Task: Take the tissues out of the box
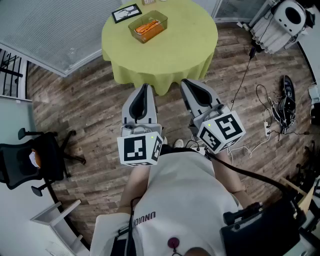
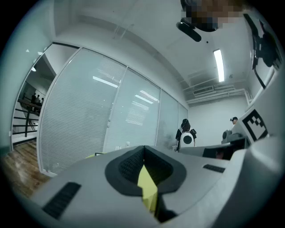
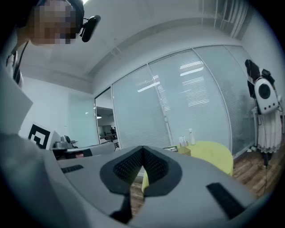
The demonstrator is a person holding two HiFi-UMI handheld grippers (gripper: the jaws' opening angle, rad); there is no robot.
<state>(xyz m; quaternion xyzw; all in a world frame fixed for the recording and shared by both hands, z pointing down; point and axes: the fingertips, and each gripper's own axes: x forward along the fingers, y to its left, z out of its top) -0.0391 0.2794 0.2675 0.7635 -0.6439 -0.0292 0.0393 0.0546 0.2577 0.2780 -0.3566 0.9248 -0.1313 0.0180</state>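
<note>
A clear box with orange contents stands on the round table under a yellow-green cloth, far ahead in the head view. Both grippers are held close to the person's body, short of the table edge, and point toward it. The left gripper is shut with its pads together and nothing between them. The right gripper is likewise shut and empty. The right gripper view shows the table ahead to the right. No tissue can be made out.
A black-framed card lies beside the box. A black office chair stands at the left and cables trail over the wooden floor at the right. A white machine stands at the back right, glass walls behind.
</note>
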